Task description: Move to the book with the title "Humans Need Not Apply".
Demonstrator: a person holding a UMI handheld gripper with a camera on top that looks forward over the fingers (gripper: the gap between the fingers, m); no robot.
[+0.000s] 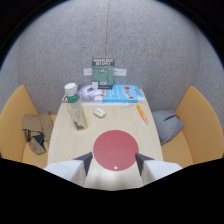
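You have a pale wooden table ahead. On it lie a red round mat, a clear bottle, a small white object, an orange pen, a blue book and an upright dark book at the far edge.

My view is evenly and softly lit from above; shadows on the table are faint. Fisheye distortion bends the edges, and a black vignette rings the frame. Detail is soft throughout; far objects blur slightly. No glare.
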